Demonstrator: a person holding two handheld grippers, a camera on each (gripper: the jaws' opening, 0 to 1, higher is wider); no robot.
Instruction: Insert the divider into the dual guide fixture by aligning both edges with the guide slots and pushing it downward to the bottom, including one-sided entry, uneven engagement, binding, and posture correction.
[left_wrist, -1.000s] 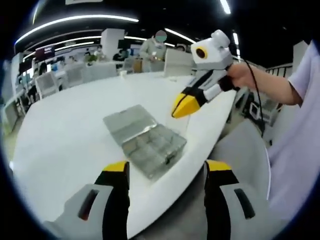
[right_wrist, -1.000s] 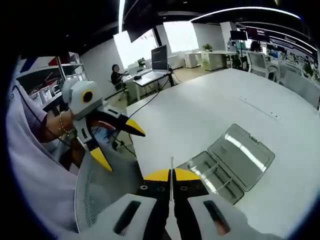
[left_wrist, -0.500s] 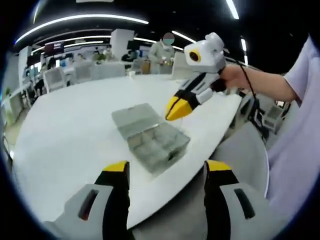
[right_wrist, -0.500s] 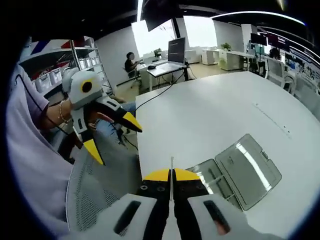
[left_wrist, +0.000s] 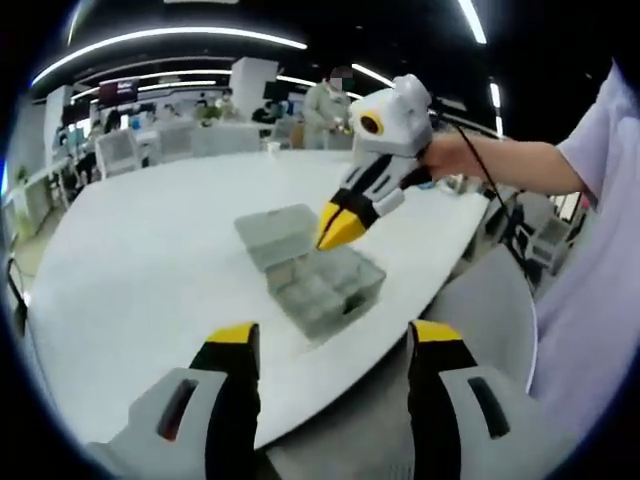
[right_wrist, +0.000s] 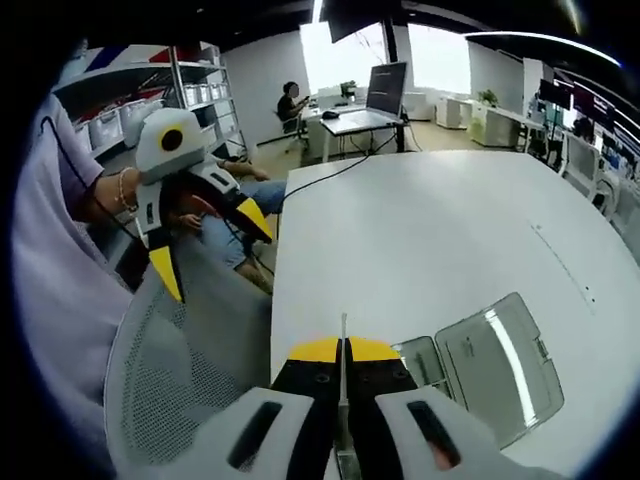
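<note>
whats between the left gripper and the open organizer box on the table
Only bare white table. In the left gripper view, nothing lies between the left gripper and the organizer box.

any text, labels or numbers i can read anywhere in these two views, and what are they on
None can be read.
Wall sign far behind the white table in the left gripper view: lit, but too small and blurred to read.
Monitor on a distant desk in the right gripper view: dark, no legible text.
Clear compartment box and its open lid: no label visible.
Right gripper and left gripper: no markings legible.
</note>
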